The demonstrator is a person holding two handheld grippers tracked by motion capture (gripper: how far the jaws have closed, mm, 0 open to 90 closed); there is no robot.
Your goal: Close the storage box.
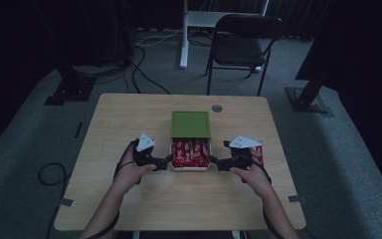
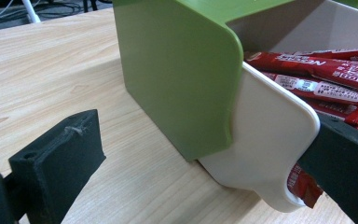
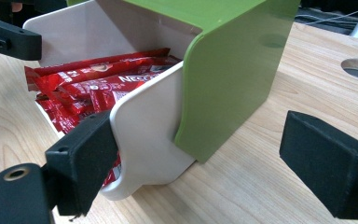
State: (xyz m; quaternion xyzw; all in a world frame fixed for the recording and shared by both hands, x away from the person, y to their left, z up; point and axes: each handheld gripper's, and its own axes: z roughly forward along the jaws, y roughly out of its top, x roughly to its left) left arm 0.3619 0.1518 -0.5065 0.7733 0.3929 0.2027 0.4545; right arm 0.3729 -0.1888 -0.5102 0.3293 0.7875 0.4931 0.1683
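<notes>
either side of the white drawer, left gripper and right gripper straddle its walls, jaws spread, green sleeve behind.

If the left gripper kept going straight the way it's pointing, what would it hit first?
Probably the white plastic drawer's side wall, which stands between the open left gripper's jaws, below the green plastic sleeve. Depth is hard to judge.

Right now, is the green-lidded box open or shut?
Partly open: the green lid is slid back on the white box, exposing red packets inside.
</notes>
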